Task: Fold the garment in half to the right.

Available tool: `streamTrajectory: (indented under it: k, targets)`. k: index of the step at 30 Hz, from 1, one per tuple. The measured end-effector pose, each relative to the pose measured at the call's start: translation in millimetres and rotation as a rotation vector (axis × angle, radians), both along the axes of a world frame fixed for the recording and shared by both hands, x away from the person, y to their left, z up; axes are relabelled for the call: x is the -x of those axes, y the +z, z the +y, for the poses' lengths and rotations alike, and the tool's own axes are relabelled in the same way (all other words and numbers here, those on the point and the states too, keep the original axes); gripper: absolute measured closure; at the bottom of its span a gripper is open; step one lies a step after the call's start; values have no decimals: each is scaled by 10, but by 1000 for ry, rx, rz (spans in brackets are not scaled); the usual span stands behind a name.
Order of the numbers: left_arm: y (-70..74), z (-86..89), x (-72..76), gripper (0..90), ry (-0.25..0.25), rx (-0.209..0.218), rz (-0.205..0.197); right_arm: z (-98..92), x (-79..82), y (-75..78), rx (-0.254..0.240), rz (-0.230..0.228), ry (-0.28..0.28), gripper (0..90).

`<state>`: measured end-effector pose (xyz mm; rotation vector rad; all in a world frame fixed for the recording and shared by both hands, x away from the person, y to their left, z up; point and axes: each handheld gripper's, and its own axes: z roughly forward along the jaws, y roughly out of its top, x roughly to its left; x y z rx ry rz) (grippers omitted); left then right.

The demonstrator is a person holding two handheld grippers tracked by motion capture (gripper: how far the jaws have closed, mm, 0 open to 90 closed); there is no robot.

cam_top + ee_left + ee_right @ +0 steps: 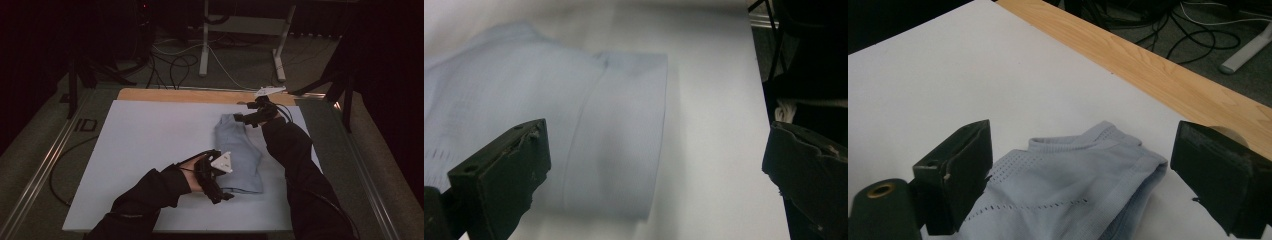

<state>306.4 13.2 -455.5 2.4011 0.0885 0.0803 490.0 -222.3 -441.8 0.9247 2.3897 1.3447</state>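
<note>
The light blue garment [240,152] lies folded on the white sheet [145,150] covering the bench [190,95], toward its right side. Looks thin, floppy and light, so I'd pinch a hem or corner. Left claw [223,192] hangs at the near edge, right claw [241,117] at the far end, both spread apart, nothing held.

Garment [239,152]: pale blue throughout; I see rows of small dark perforations across it [1048,200], plainer weave toward its hem. Sheet [150,150] under the garment: flat white, unpatterned. Table [190,95] strip beyond the sheet: light wood grain, honey-tan. My grippers: left [220,187] and right [250,119] both black, each topped with a pale grey plate. Sleeves black.
</note>
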Motion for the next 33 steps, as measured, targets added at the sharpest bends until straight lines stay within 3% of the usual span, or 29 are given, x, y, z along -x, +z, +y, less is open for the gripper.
streamTrajectory:
  k: [8, 17, 21, 24, 33]
  targets:
    - [14, 363, 48, 5, 55, 17, -35, -14, 21, -51, 13, 7, 2, 99]
    - [-22, 746, 126, 5, 94, 25, -28, -34, 11, -84, 17, 31, -7, 99]
    - [-78, 905, 155, 5, 133, 34, -30, -35, -5, -105, 36, 23, -1, 132]
    - [-121, 1037, 187, 5, 172, 48, -29, -39, -22, -127, 22, 34, -3, 133]
    - [-238, 1488, 353, 5, 294, 67, -37, -51, -113, -273, 25, 66, -77, 138]
